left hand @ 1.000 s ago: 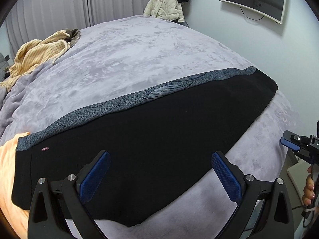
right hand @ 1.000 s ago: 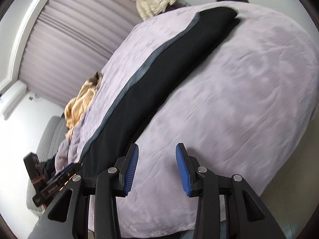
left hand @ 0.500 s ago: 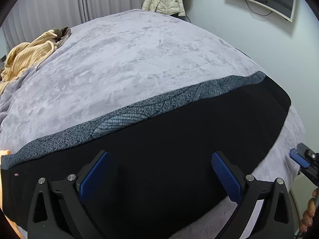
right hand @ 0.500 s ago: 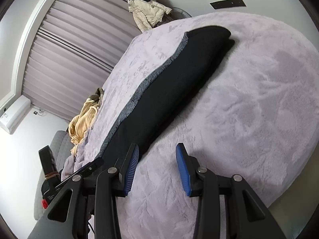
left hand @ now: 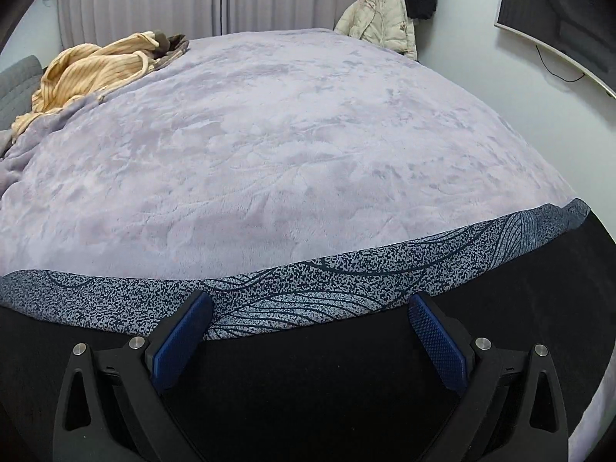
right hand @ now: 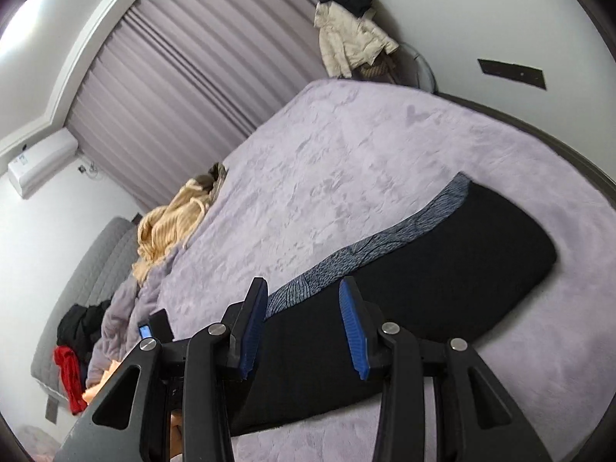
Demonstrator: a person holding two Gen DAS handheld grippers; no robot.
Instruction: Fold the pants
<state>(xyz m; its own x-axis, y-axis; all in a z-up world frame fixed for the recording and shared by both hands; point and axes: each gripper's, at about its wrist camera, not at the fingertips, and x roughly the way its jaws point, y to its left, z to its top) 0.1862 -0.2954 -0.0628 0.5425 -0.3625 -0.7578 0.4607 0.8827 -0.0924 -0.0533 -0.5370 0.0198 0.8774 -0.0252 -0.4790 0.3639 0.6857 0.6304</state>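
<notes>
Looking along the left gripper, we see its blue pads spread wide with nothing between them, hovering over the black pants, which lie flat across the near edge of the lilac bedspread. The speckled grey side band runs along the far edge of the pants, right by the fingertips. Only this view gives us the wall screen at upper right. Compared with a second ago, the pants fill far more of the lower picture, the band has come down to the fingertips, and the other gripper, seen then at the right edge, is gone from the picture. Both ends of the pants are cut off by the picture's rim. Turning to the right wrist view, the right gripper stands part open, empty, over the pants, whose far end is fully visible here. This view alone shows us the air conditioner, the grey headboard, some red and black clothes and a sliver of the left gripper. A second ago the pads framed bare bedspread beside the pants; now they frame the black cloth. Both views share the striped yellow garment and the cream jacket. Whether either gripper's pads touch the cloth we cannot tell.
</notes>
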